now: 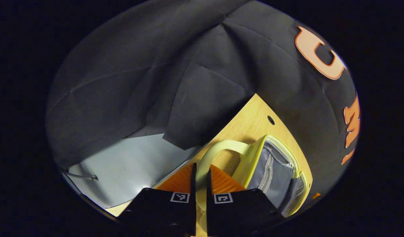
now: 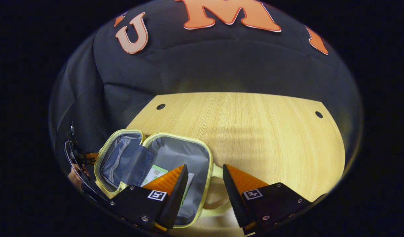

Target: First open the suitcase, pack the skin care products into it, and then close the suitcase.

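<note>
The small yellow-trimmed suitcase [image 2: 175,154] lies open on the wooden table [image 2: 271,138], near its front-left corner as the right gripper view shows it, both grey-lined halves spread flat. Inside the nearer half sits a skin care packet [image 2: 155,172], pale with a green patch, partly hidden behind a finger of the right gripper [image 2: 203,184]. That gripper hangs spread wide above the case's edge and its handle, grasping nothing.

The left gripper [image 1: 201,192] is clenched on a suitcase handle [image 1: 218,149], the pale loop running straight down between its two fingers. From that side the lid half [image 1: 271,171] stands tilted up, its zip pocket facing the camera. In my judgement the packing looks done or nearly so, and the closing is what comes next.

The risks, as I see them: the handle is a soft loop, so pulling it may twist the half instead of folding it squarely, and the rims could meet askew. The packet lies close to the hinge side and partly loose; a quick swing of the lid could tip it out or pinch it in the seam. The case itself is light and near the table's edge, so with only one grip on it a hard tug could drag it off. The free gripper could steady the lower half.
</note>
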### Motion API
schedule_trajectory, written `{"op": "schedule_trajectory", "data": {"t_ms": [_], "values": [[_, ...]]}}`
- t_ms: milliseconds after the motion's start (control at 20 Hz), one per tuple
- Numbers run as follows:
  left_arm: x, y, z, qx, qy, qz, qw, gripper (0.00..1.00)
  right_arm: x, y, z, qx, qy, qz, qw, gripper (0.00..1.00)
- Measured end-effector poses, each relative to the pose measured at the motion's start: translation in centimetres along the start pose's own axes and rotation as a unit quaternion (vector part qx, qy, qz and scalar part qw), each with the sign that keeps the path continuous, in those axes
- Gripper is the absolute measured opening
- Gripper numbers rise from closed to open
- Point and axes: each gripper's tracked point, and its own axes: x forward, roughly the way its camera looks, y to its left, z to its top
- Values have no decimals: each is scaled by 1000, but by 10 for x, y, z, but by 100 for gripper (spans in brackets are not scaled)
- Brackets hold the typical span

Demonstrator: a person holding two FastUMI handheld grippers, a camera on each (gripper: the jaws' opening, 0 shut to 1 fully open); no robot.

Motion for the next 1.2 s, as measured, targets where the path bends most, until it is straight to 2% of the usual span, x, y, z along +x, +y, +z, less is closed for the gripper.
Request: {"op": "schedule_trajectory", "data": {"t_ms": [50,200,350,500,750,1050,1150,1200], "values": [[-3,-3,3,16,-8,-2,1000,13,-5,-2,5,-6,-12,-5,1000,71],[-14,-14,16,69,-37,5,997,12,-18,-15,25,-27,-57,-24,998,75],[-37,-27,33,83,-67,14,994,12,-35,-29,39,-49,-81,-44,994,79],[-78,-49,56,108,-121,4,987,12,-52,-36,53,-61,-113,-59,990,84],[-135,-106,75,148,-175,-27,973,12,-77,-54,71,-91,-145,-64,983,88],[-177,-185,70,199,-211,-46,956,12,-101,-77,80,-123,-178,-62,974,90],[-192,-219,66,217,-221,-69,948,12,-108,-84,82,-134,-190,-63,971,91],[-195,-235,59,220,-216,-80,948,11,-112,-88,84,-140,-195,-63,969,91]]}}
